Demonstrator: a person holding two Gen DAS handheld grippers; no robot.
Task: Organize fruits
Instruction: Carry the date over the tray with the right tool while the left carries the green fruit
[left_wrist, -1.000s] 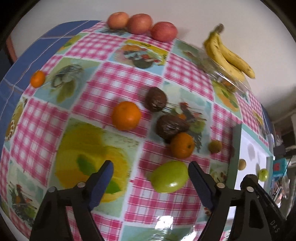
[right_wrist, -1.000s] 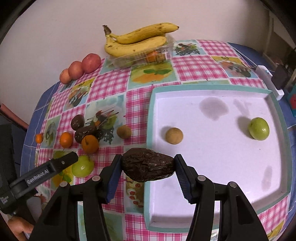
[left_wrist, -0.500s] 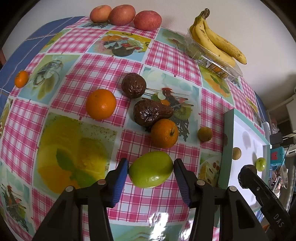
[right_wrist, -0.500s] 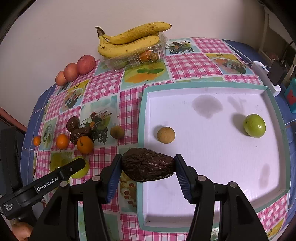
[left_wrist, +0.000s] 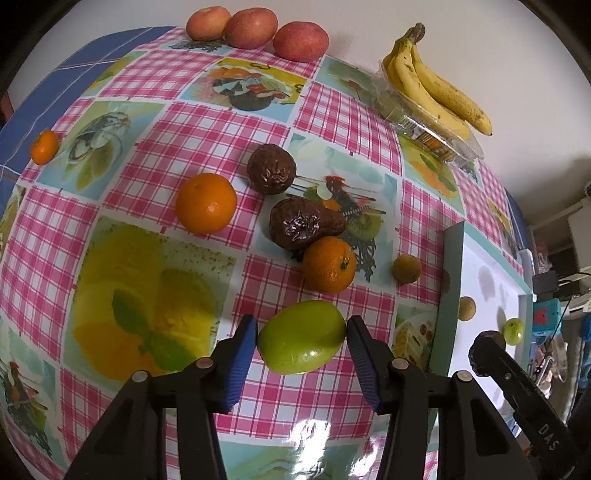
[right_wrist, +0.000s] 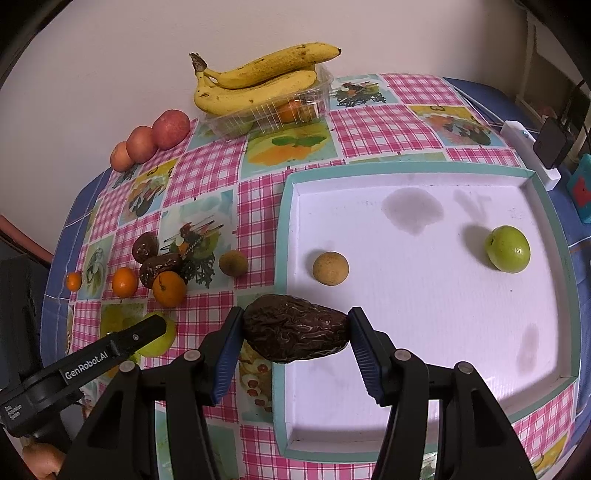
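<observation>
A table under a pink-checked cloth (right_wrist: 373, 122) printed with fruit panels fills both views, a blue under-cloth showing along its far and side edges, with a pale wall close behind. The white tray (right_wrist: 424, 417), rimmed in teal, takes up the right half of the table and lies mostly bare: only a small tan fruit (right_wrist: 330, 268) near its left wall and a small green fruit (right_wrist: 508, 249) toward its right wall, well apart, with wide free floor between and in front of them. A clear plastic tub carrying bananas (right_wrist: 258, 83) stands against the wall beyond the tray, and three reddish apples (left_wrist: 255, 28) line the far edge. The right gripper (right_wrist: 295, 332) is clamped on a wrinkled dark avocado (right_wrist: 295, 334), held right over the tray's near-left rim. The left gripper (left_wrist: 301, 341) has its blue pads narrowed around a large green fruit (left_wrist: 301, 341), touching or nearly so at both ends. Only the left wrist view shows clearly the loose cluster ahead: an orange (left_wrist: 205, 203), a second orange (left_wrist: 329, 264) touching a dark pear-shaped fruit (left_wrist: 304, 225), a round dark fruit (left_wrist: 271, 168), a small brown fruit (left_wrist: 406, 269) near the tray wall, and a tiny tangerine (left_wrist: 44, 146) by the cloth's edge. Only the right wrist view shows the tray's open floor and a charger block (right_wrist: 552, 142) beyond its far-right corner.
</observation>
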